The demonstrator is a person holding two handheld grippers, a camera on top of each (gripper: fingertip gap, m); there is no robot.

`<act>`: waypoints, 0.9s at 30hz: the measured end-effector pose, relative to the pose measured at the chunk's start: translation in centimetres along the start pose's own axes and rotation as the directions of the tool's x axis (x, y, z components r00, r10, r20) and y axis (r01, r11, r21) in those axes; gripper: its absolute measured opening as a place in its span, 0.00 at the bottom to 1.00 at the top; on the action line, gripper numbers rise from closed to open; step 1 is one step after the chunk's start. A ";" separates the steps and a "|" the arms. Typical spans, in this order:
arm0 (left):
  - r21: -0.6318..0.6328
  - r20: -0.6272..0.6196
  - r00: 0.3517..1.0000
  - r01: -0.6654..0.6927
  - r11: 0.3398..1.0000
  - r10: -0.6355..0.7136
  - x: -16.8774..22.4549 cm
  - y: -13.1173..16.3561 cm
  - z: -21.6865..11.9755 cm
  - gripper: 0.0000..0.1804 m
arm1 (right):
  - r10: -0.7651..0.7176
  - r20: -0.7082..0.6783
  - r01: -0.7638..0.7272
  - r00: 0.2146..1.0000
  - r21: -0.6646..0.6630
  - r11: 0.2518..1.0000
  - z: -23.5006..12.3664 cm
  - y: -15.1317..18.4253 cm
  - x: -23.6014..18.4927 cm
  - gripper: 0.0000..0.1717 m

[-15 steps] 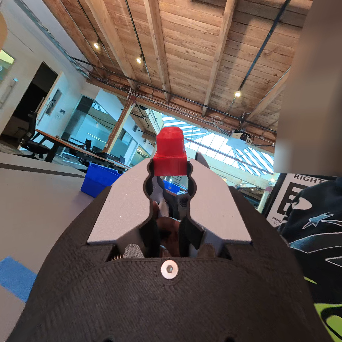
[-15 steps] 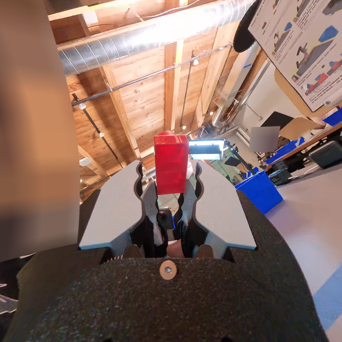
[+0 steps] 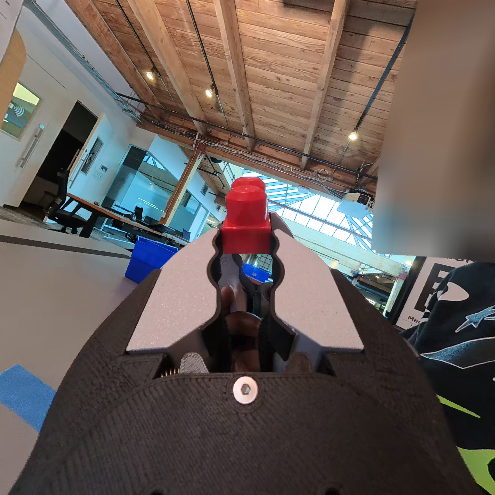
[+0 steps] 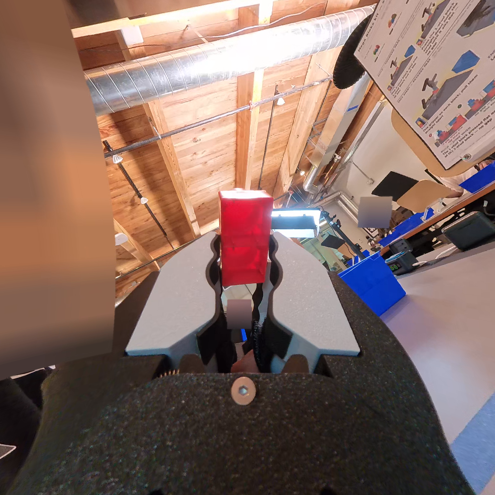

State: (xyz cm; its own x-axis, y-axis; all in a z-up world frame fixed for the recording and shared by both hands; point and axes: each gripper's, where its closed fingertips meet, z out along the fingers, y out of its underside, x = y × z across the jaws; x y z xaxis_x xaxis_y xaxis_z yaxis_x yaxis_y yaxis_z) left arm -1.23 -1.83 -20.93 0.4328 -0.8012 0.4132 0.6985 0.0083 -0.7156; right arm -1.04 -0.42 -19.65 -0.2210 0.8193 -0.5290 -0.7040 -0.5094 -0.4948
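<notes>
Wooden ceiling overhead, grey worktop with blue bin below. Left hand-held gripper part-closed, pinching red block, studs up. Right hand-held gripper likewise clamping red block, long axis pointing forward and upward.

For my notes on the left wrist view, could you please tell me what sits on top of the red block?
Two round red studs, one behind the other, rise from the red block clamped in the left tongs. Its underside is hidden.
</notes>
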 end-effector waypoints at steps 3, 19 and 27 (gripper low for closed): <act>-0.035 -0.003 1.000 0.010 0.999 -0.010 0.1 0.3 0.2 0.19 | -0.011 0.009 0.011 1.000 -0.017 1.000 -0.1 -0.2 -0.1 0.20; -0.459 -0.041 0.796 -0.552 0.696 0.603 -2.0 -5.1 -6.3 0.29 | -0.218 0.126 0.240 0.968 -0.196 0.951 -3.8 -7.6 0.9 0.20; -0.798 0.085 0.603 -0.436 0.417 0.793 -12.5 -20.7 -16.9 0.29 | -0.237 0.149 0.263 0.960 -0.191 0.946 -4.0 -7.5 0.6 0.20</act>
State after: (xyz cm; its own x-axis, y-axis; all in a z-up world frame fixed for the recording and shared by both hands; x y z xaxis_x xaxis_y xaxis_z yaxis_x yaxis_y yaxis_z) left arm -30.75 -2.15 -20.78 0.8634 -0.4258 -0.2707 -0.3521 -0.1243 -0.9277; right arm 6.78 2.88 -18.99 -0.1460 0.9466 -0.2876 -0.5950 -0.3162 -0.7389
